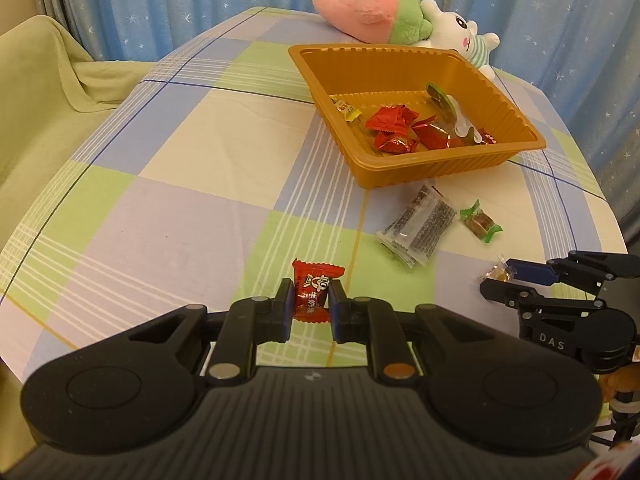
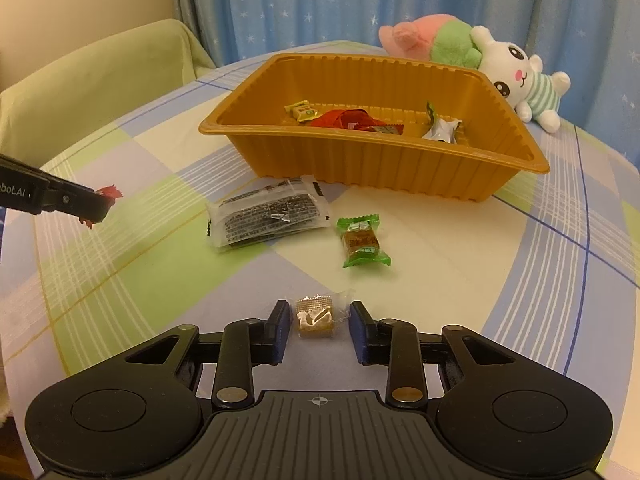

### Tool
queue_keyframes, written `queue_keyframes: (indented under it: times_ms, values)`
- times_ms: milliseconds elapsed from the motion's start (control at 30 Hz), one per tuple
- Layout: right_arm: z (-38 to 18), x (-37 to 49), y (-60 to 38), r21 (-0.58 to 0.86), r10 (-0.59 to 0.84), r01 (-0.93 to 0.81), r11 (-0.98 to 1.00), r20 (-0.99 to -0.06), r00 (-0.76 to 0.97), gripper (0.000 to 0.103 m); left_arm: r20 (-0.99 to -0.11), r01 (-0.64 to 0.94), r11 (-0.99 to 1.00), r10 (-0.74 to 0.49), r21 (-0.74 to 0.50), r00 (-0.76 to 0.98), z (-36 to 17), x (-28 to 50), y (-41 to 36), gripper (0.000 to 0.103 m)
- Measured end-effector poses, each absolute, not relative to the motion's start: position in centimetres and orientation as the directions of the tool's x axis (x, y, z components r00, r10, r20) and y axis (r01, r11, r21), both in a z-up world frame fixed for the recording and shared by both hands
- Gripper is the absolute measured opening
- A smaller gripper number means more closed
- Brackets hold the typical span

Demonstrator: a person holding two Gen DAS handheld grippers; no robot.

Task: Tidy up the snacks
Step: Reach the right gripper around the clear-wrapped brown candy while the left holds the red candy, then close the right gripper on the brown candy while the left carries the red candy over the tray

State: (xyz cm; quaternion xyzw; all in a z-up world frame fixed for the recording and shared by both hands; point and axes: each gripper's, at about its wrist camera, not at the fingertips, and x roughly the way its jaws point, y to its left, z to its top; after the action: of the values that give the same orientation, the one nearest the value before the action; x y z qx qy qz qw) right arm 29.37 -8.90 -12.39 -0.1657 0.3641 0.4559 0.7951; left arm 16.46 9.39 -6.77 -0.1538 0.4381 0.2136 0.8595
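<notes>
Between clamped left gripper [image 1: 310, 298] pads: red candy [image 1: 314, 290], upright; right gripper [image 2: 319, 320] apart, straddling clear-wrapped candy [image 2: 315, 317].

The left gripper [image 1: 310, 300] is pitched down toward the tabletop, its two blue-padded fingers [image 1: 285, 309] drawn in close and pressed against the sides of a red candy [image 1: 314, 294]; in the right wrist view it is seen side-on, entering from the left edge with red wrapper showing at its tip; the right gripper [image 2: 319, 322] is likewise angled downward, its jaws held apart about a clear-wrapped brown candy [image 2: 315, 316], with the pads [image 2: 359, 330] standing clear of the sweet itself.
</notes>
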Motion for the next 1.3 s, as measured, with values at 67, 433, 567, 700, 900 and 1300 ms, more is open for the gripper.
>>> queue_keyframes:
  times_ms: [67, 433, 567, 700, 900, 1300]
  values:
    - [-12.1, 29.6, -9.1, 0.086, 0.607, -0.838, 0.539, -0.730, 0.315, 0.031, -0.818, -0.503, 0.861, 0.234, -0.076, 0.525, -6.6, 16.5, 9.5, 0.016]
    - [-8.0, 31.2, -10.2, 0.151, 0.669, -0.812, 0.564, -0.661, 0.341, 0.031, -0.800, -0.472, 0.878, 0.225, -0.081, 0.556, -5.1, 17.7, 9.7, 0.016]
    - [-6.4, 32.3, -10.3, 0.168, 0.689, -0.804, 0.571, -0.630, 0.358, 0.031, -0.786, -0.444, 0.893, 0.218, -0.080, 0.579, -4.2, 19.0, 9.7, 0.016]
    - [-5.0, 34.0, -10.0, 0.188, 0.705, -0.792, 0.581, -0.602, 0.374, 0.031, -0.769, -0.413, 0.908, 0.213, -0.071, 0.603, -3.3, 20.9, 9.8, 0.016]
    - [-3.6, 37.3, -8.8, 0.213, 0.723, -0.778, 0.591, -0.568, 0.394, 0.031, -0.739, -0.360, 0.932, 0.208, -0.050, 0.640, -2.1, 24.4, 10.2, 0.016]
    - [-4.0, 43.1, -5.4, 0.296, 0.720, -0.722, 0.625, -0.577, 0.387, 0.031, -0.724, -0.279, 0.960, 0.194, 0.002, 0.662, -2.0, 33.0, 12.4, 0.016]
